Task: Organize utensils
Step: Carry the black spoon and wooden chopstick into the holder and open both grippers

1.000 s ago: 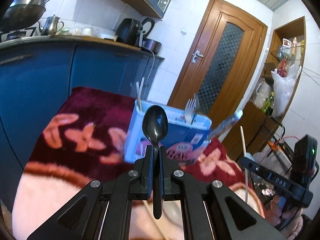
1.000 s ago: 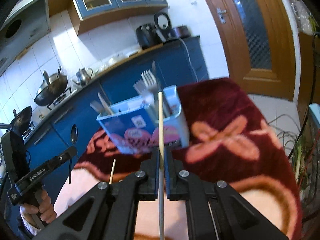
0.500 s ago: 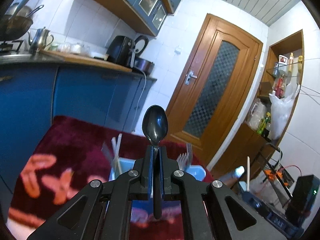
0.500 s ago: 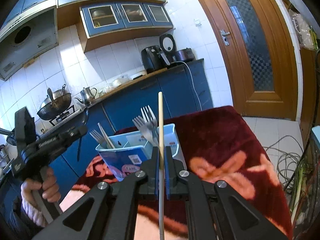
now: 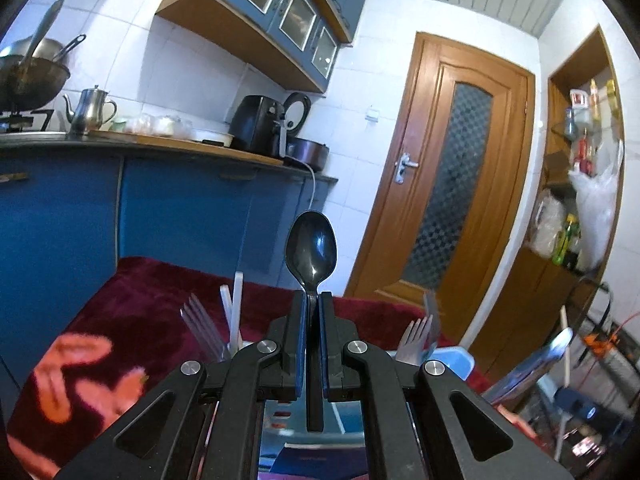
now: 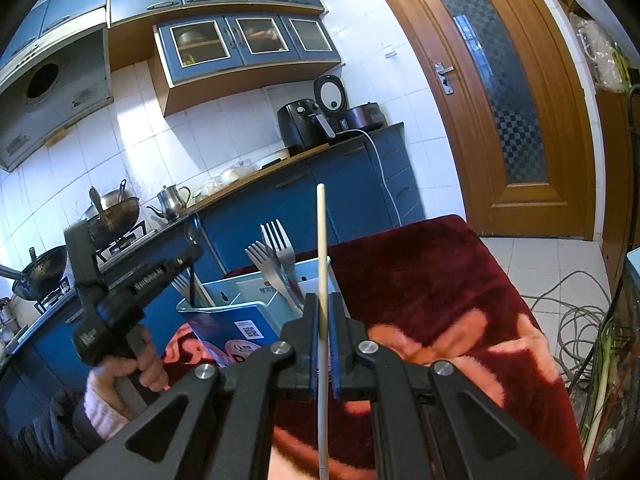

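Note:
My left gripper [image 5: 313,300] is shut on a black spoon [image 5: 311,246], bowl up, its handle hanging over the blue utensil box [image 5: 456,362] right below. In the right wrist view the left gripper [image 6: 188,256] holds the spoon handle [image 6: 193,286] inside the left end of the box [image 6: 244,316]. My right gripper [image 6: 323,304] is shut on a pale chopstick [image 6: 321,240], held upright in front of the box's right end. Forks [image 6: 276,256] stand in the box, and forks [image 5: 202,328] and white chopsticks [image 5: 236,304] show in the left wrist view.
The box stands on a table under a dark red flowered cloth [image 6: 432,288]. Blue kitchen cabinets [image 5: 160,208] and a counter with an air fryer [image 6: 300,122] stand behind. A wooden door [image 5: 452,200] is to the right. Cables [image 6: 576,320] lie on the floor.
My left gripper has moved over the box and brought the spoon handle down into its left end. My right gripper has lifted a little with the chopstick and come closer to the box.

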`<state>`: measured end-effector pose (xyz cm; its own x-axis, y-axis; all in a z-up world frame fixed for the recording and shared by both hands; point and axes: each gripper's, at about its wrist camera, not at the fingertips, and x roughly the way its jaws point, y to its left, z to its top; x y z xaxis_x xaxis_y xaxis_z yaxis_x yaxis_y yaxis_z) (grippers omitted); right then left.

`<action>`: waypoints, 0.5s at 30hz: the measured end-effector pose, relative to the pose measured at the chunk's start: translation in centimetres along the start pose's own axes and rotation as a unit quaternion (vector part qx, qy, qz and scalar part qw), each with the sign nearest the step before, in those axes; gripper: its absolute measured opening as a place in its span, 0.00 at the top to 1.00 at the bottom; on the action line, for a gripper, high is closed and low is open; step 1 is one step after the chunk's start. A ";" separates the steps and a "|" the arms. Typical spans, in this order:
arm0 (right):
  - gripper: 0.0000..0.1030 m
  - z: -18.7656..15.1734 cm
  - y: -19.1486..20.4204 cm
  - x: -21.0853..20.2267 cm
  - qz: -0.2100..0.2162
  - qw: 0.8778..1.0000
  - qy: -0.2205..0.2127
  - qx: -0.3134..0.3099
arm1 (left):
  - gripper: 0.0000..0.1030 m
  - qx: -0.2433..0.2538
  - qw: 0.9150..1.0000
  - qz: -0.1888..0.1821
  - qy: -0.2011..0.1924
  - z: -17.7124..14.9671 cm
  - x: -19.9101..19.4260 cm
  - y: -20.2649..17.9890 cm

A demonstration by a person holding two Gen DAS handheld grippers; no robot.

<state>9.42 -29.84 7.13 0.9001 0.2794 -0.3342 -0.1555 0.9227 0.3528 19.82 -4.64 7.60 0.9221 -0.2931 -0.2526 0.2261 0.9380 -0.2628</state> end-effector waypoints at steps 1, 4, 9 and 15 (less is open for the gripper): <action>0.94 0.0 0.0 0.0 0.000 1.000 0.000 0.000 | 0.95 0.005 1.000 0.001 0.003 -0.2 0.0 -0.1; 0.94 0.4 0.1 0.2 -0.002 1.000 -0.001 -0.004 | 0.95 0.015 1.000 0.004 0.007 -0.5 -0.3 -0.4; 0.94 1.4 0.2 0.3 -0.005 1.000 -0.012 -0.005 | 0.95 0.017 1.000 0.008 0.017 -0.6 -0.8 -0.3; 0.94 2.0 0.5 0.6 -0.007 1.000 -0.022 -0.006 | 0.93 0.002 0.999 0.000 0.035 -0.7 -1.0 0.3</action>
<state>10.69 -29.78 8.87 0.9190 0.2553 -0.3003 -0.1479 0.9296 0.3376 18.73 -4.16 7.13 0.8977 -0.3051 -0.3178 0.2274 0.9388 -0.2589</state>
